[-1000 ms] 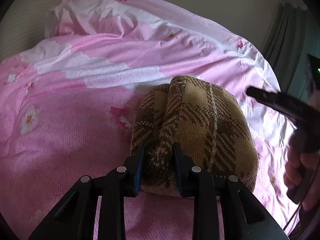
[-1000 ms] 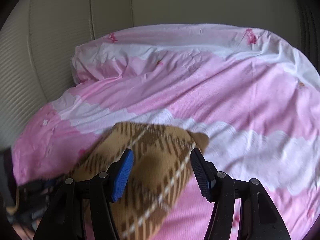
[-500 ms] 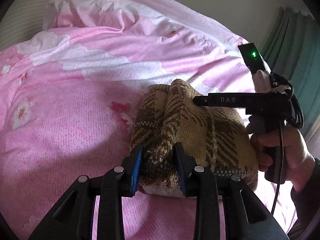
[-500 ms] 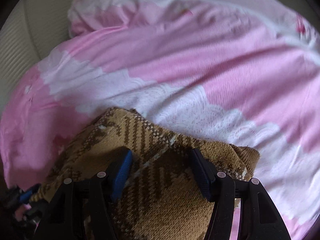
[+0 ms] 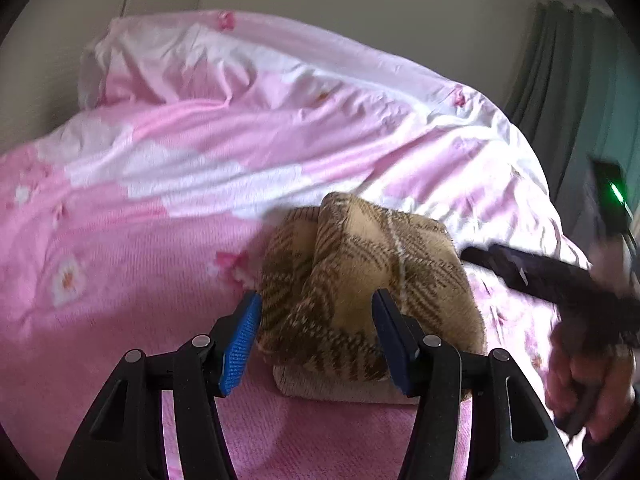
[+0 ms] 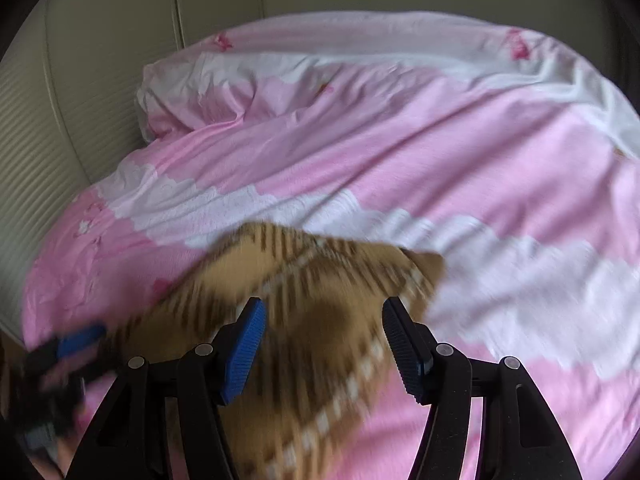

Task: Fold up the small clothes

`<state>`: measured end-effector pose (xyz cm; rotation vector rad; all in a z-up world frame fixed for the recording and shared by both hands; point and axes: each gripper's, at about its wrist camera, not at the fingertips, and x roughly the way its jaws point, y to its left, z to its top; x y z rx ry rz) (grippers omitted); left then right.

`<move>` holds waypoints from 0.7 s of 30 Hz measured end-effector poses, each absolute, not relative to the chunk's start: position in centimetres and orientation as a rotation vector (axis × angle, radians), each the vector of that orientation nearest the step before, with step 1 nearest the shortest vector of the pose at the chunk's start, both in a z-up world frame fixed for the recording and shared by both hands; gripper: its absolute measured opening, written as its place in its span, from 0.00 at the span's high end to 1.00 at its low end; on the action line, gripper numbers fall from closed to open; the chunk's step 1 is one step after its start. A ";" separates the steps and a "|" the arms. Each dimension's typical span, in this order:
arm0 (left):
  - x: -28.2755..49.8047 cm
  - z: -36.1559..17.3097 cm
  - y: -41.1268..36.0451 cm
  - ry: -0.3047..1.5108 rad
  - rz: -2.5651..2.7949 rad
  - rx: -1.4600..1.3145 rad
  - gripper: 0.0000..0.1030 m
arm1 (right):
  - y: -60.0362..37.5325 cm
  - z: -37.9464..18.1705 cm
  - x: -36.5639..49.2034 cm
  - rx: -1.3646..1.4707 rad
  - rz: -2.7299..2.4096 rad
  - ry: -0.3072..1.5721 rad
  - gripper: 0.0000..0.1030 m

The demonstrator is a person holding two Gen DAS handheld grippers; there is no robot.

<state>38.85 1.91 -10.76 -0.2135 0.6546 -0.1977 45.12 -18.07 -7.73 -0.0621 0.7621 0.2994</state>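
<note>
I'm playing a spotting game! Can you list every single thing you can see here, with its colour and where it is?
knitted garment: one, brown and tan plaid, folded in a bundle on the bedcover.
bedcover: one, pink and white with small flowers, spread over the whole bed.
pillow: one, under the same pink and white cloth, at the far end.
headboard: one, cream, ribbed, behind the pillow.
curtain: one, dark green, far right.
left tongs: one pair, black with blue pads, jaws opening around the garment's near edge.
right tongs: one pair, black with blue pads, open over the garment.
hand: one, holding the right tongs' handle.
</note>
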 end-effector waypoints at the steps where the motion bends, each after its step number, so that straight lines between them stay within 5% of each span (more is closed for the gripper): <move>1: 38.9 -10.7 1.8 0.656 -0.200 -0.203 0.45 | -18.5 -7.9 43.9 -0.063 0.297 0.757 0.40; 16: 40.5 -14.1 2.0 0.733 -0.176 -0.194 0.44 | -16.4 -14.4 37.4 -0.070 0.195 0.748 0.30; 21: 41.2 -14.9 1.9 0.731 -0.167 -0.185 0.33 | -19.3 -14.7 38.6 0.123 0.187 0.742 0.34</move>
